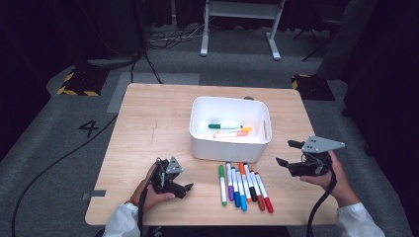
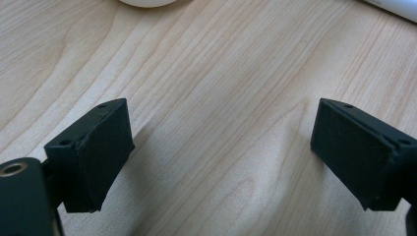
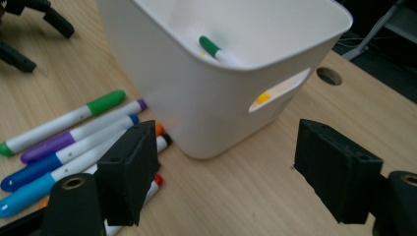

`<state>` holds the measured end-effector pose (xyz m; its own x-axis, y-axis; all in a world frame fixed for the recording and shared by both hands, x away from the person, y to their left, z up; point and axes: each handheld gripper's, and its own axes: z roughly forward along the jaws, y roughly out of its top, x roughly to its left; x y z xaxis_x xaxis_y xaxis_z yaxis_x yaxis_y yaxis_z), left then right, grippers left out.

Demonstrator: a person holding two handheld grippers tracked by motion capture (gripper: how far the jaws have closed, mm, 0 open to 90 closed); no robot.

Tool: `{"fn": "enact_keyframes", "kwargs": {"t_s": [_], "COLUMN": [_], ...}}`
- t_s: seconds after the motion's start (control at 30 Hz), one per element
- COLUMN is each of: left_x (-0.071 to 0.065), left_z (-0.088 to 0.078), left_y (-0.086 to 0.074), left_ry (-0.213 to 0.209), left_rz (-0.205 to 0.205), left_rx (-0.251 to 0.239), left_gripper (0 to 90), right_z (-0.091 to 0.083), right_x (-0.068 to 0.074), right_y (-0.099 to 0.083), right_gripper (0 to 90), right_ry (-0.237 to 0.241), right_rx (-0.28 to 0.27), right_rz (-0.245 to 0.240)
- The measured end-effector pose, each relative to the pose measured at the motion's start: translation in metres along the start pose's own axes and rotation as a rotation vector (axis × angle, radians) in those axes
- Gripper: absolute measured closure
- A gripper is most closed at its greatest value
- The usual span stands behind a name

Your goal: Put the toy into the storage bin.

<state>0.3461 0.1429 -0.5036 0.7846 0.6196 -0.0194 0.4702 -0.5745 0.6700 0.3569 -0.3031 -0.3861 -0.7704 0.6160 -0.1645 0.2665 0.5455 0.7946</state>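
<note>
Person is sitting at a light wooden table (image 1: 148,118), holding one two-jaw gripper in each hand. Left gripper (image 1: 184,189) is resting low on the table near the front left edge, jaws standing apart with nothing between them; the left gripper view is showing bare wood grain between the two black pads (image 2: 98,152). Right gripper (image 1: 289,154) is hovering at the right side of the table, just right of the white plastic bin (image 1: 230,148), jaws spread wide and holding nothing; in the right gripper view the bin's corner and side handle slot are sitting ahead between the jaws.

Row of markers (image 1: 243,185) is lying on the table in front of the bin, side by side and touching: green, purple, two blue, orange, black, red ones. Green marker (image 1: 223,184) is sitting at the left end of the row. Inside the bin a few markers are already lying on the bottom: a green-capped marker (image 1: 223,126), plus yellow and orange-pink ones just beside it.
</note>
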Motion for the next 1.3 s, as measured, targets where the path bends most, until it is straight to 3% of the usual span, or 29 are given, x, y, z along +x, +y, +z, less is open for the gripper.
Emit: {"fn": "enact_keyframes", "kwargs": {"t_s": [0.4,0.8,0.97,1.1,1.3], "left_x": [0.0,0.0,0.0,-0.001,-0.001], "left_z": [0.0,0.0,0.0,0.0,0.0], "left_y": [0.0,0.0,0.0,0.0,0.0], "left_ry": [0.002,0.002,0.001,0.003,0.003], "left_rz": [-0.001,-0.003,-0.003,-0.003,-0.005], "left_rx": [0.001,0.001,0.001,0.001,0.0], "left_gripper": [9.1,9.1,9.0,9.1,9.1], "right_z": [0.012,0.032,0.038,0.039,0.038], "right_x": [0.037,0.064,0.065,0.061,0.049], "right_y": [-0.053,-0.075,-0.079,-0.085,-0.095], "right_gripper": [26.0,26.1,26.6,28.8,43.2], "right_ry": [0.103,0.199,0.2,0.162,0.118], "right_rx": [0.089,0.158,0.176,0.194,0.198], "right_rz": [0.04,0.05,0.054,0.064,0.113]}}
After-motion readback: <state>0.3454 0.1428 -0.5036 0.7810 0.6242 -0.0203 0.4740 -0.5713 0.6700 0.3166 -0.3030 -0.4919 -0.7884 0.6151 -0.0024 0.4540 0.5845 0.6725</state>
